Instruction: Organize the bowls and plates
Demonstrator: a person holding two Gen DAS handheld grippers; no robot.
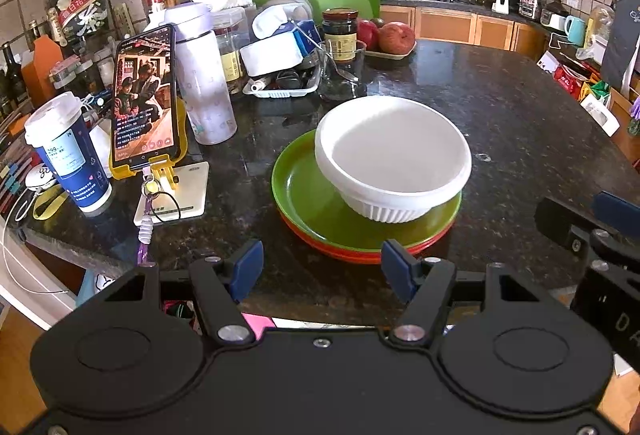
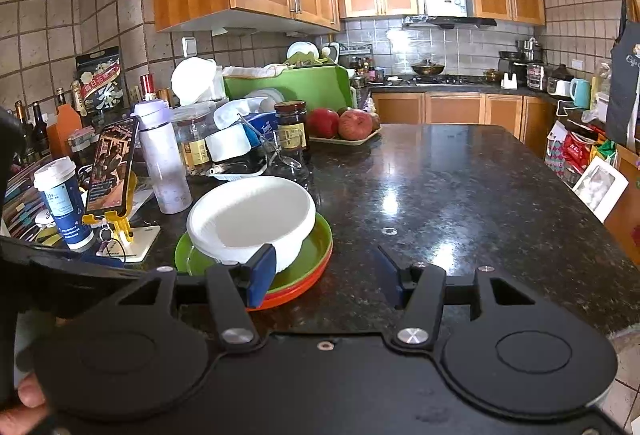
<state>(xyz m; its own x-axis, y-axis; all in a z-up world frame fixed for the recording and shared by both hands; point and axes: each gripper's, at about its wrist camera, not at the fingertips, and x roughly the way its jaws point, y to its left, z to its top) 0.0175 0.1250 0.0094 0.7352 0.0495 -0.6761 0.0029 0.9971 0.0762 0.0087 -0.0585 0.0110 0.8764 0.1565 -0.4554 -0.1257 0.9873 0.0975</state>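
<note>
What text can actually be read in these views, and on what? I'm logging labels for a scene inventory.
"299": on the white label of the blue paper cup; the smaller print below it is too blurred.
"DA": partial white letters on the right gripper body; the rest is cut off.
Phone screen captions: too small to read.
Dark jar label: blurred.
Black tea package by the wall: large characters, not legible.
Red packets at right: unreadable.

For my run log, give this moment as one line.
left hand-held gripper open | right hand-held gripper open | white bowl on green plate
</note>
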